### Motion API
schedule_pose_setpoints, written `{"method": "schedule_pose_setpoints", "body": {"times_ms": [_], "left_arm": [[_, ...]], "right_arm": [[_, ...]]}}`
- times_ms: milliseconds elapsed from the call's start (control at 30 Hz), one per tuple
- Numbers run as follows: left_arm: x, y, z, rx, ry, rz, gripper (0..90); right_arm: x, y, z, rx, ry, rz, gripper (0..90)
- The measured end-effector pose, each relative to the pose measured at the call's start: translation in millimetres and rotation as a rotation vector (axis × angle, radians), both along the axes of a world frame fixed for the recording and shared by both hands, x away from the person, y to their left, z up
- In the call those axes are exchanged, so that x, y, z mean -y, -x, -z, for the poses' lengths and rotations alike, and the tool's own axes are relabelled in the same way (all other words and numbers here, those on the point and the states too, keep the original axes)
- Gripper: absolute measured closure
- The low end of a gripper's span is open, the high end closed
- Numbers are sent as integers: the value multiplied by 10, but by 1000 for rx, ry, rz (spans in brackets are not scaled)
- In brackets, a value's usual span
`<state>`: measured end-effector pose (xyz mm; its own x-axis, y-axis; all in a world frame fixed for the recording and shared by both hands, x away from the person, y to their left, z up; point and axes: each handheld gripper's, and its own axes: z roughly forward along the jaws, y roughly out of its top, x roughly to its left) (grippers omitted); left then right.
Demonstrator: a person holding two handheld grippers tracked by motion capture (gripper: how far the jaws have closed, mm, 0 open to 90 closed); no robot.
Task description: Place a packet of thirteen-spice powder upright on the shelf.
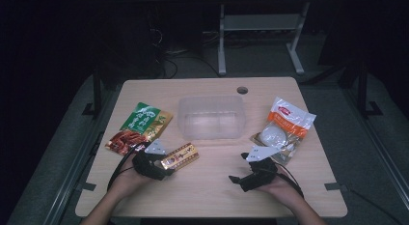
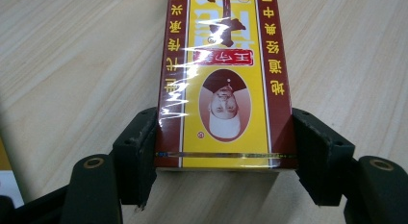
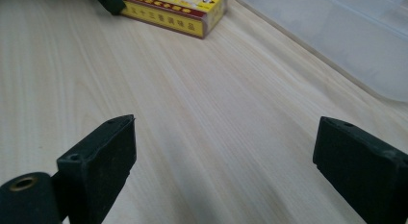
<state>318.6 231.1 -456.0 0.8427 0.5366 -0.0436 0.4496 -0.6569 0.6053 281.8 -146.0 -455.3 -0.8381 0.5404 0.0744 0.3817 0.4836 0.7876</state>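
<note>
Now the left gripper [image 2: 223,152] has its fingers [image 2: 137,152] clamped on the yellow box [image 2: 223,84]; the right gripper [image 3: 223,161] rests with fingers apart above the tabletop [image 3: 202,118].

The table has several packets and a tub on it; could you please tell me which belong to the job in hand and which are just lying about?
In the job:
- yellow and maroon box, between the jaws of the left gripper, pads at both its sides
- clear plastic tub, perhaps its destination

Lying about:
- green and red snack packet
- white and orange packet
- right gripper, open over bare table
</note>
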Motion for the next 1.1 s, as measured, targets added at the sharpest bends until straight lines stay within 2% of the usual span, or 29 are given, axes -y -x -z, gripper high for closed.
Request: {"method": "schedule_pose_setpoints", "body": {"times_ms": [133,200,333,467,533,600,700,1033,1100], "left_arm": [[-27,-3,-52,-1,27,26,323],[-49,-2,-85,-11,65,34,323],[-88,20,-146,-8,117,60,323],[-87,58,-211,9,141,94,323],[-75,78,-235,2,160,107,323],[-60,101,-252,5,166,127,322],[-38,129,-263,10,176,159,322],[26,196,-295,11,219,254,322],[33,199,-301,14,229,271,321]], "right_arm": [[19,0,-23,-24,-26,-42,74],[30,-4,-45,-26,-38,-70,74],[34,2,-81,-39,-40,-92,76],[30,5,-106,-37,-35,-116,76],[28,-1,-119,-46,-33,-119,76],[28,-12,-124,-59,-34,-133,76],[17,-20,-159,-40,-41,-153,76],[-38,-117,-277,-17,-128,-249,79],[-59,-138,-282,-20,-129,-274,79]]}}
